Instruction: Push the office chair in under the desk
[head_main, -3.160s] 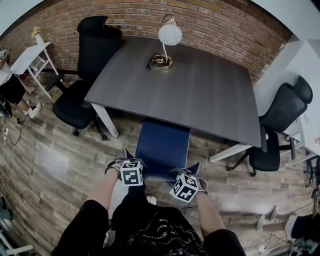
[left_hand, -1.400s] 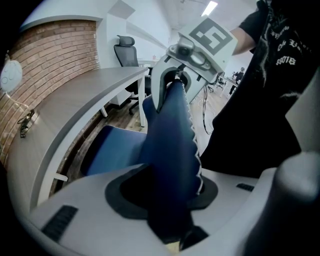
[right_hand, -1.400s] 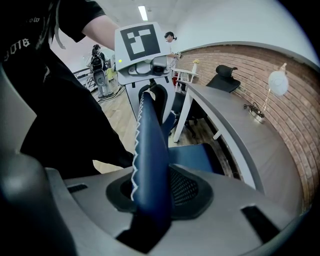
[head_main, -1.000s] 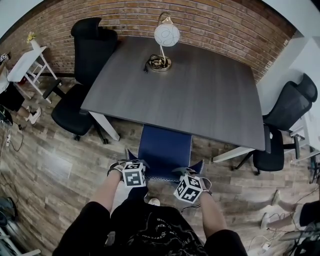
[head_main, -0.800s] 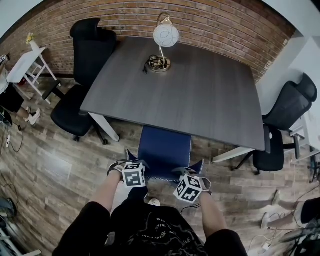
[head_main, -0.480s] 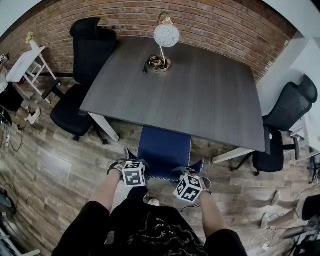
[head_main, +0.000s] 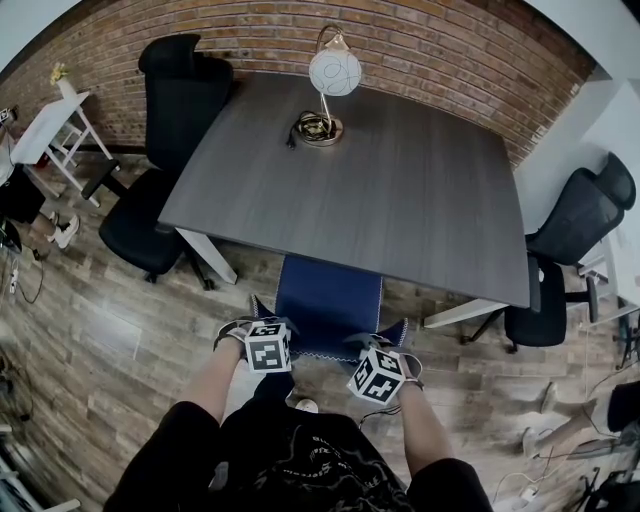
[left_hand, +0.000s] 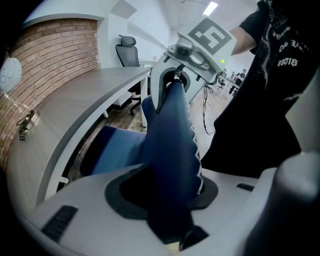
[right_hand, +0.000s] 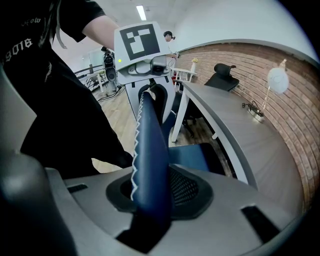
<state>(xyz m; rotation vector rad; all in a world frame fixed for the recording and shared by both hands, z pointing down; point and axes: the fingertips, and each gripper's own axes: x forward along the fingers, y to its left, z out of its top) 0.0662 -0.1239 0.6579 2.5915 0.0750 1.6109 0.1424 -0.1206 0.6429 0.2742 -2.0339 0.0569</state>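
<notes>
Left gripper (head_main: 258, 325) and right gripper (head_main: 385, 343) each clamp the top edge of the blue chair back (right_hand: 150, 150) between part-closed jaws.

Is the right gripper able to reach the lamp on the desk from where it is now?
Probably not. The right gripper is shut on the blue chair's backrest, and the lamp stands at the far side of the desk, well beyond it.

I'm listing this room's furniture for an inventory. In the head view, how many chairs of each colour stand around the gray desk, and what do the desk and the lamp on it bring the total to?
blue chair: 1
black office chairs: 2
gray desk: 1
desk lamp: 1
Total: 5
</notes>
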